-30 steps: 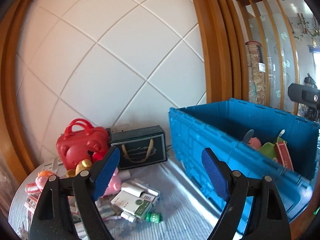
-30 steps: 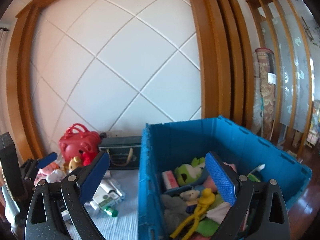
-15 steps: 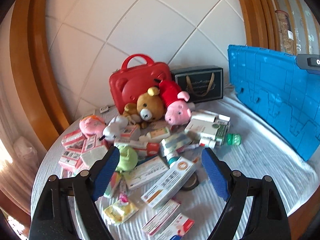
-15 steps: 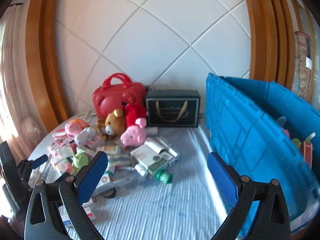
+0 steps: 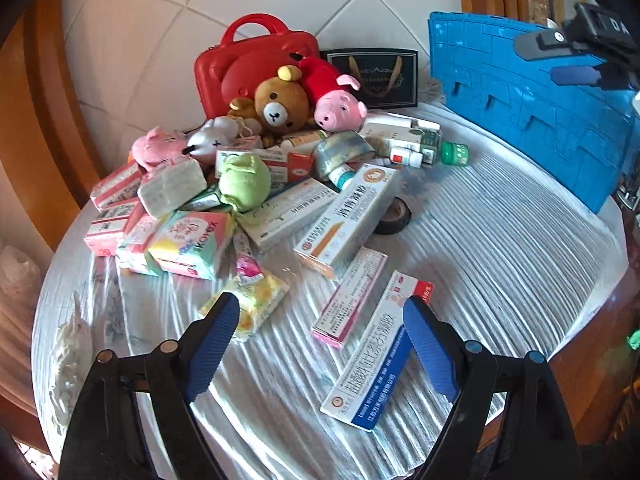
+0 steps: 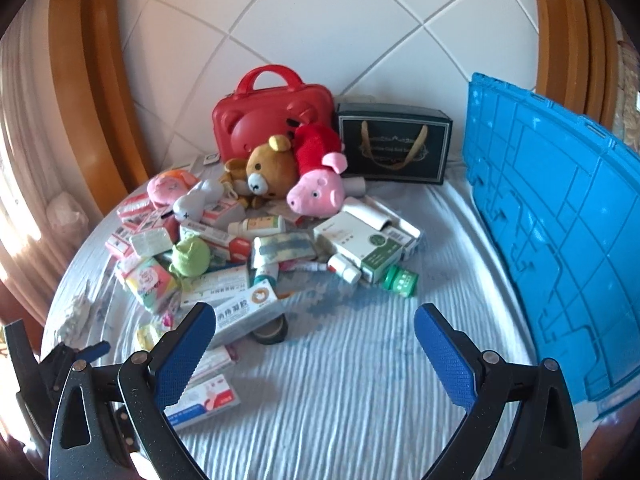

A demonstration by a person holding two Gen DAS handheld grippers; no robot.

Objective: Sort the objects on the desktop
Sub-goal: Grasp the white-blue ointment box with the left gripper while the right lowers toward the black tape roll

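Room: white tiled wall with diagonal joints and brown wooden frames stands behind a round table that wears a pale ribbed cloth.
Pile: boxes, bottles and soft toys lie heaped on the left and back part of the table, so the front right part of the cloth is bare for working.
Blue crate: it stands at the right edge of the table, probably the place where sorted things go; its inside is not visible now.
Red case: it stands upright against the wall, and the brown bear and the pink pig lean on it, which keeps them from falling.
Dark gift bag: upright beside the red case, between it and the crate.
Long boxes: the blue-and-white box lies flat nearest to the left tongs, and a pink-edged box lies just beside it.
Green bottle: it lies on its side at the right border of the pile, free to reach.
Tape roll: flat on the cloth, partly under a tilted long box.
Left gripper: its tongs are wide and hold nothing; they hang above the blue-and-white box, pointing down at it.
Right gripper: its tongs are wide too and empty, over bare cloth near the tape roll.
Judgement: sorting seems at a picking stage, with many things left on the table.
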